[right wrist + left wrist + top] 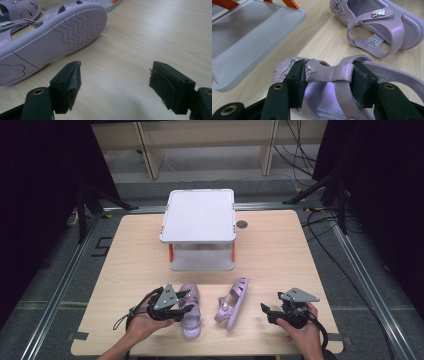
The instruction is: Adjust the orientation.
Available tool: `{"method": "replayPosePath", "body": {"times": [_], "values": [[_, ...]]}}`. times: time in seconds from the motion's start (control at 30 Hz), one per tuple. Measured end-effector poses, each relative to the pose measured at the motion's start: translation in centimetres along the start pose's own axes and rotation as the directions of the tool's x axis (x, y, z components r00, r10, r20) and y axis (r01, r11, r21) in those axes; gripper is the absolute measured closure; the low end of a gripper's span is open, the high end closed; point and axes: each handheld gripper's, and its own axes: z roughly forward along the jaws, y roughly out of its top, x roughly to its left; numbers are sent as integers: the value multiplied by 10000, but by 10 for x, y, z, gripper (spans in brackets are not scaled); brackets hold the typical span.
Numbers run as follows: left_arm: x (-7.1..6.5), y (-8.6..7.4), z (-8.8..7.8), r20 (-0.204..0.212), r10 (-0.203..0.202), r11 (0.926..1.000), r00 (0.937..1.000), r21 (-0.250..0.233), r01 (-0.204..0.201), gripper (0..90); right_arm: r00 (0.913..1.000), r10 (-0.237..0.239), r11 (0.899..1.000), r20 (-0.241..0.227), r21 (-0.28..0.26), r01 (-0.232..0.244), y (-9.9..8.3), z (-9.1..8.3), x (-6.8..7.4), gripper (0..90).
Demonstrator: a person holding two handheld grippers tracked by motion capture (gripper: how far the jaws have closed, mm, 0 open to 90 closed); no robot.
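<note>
Pale wood-grain table fills the middle of a dark room, with a white two-tier shelf on orange posts standing at its far centre and cables trailing across the floor behind. Two lilac child's sandals lie on the near half. The left gripper has its two black fingers set on either side of the left sandal, one pad against the strap with the glittery star trim and the other against the strap junction on the opposite side; the jaws are partly closed and the pads appear to press on the straps, so the sandal sits gripped between them. Beyond those fingers, toward the far right in the left gripper view, lies the right sandal, tipped onto its side, and the shelf's lower tray lies off to their far left. The right gripper rests with its fingers wide apart over bare tabletop, nothing between them; the right sandal's wavy-patterned sole lies just beyond its left-hand finger.
</note>
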Motion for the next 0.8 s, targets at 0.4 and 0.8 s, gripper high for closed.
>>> {"method": "replayPosePath", "body": {"times": [0.4,0.8], "values": [[6,-3,-10,72,-299,9995,9995,-110,300,500,9998,138,9999,-142,2,-138,-2,-2,-3,249],[-3,-1,-1,-96,185,9993,9998,341,-181,399,9998,183,9998,-101,-42,-184,-3,-1,-5,249]]}}
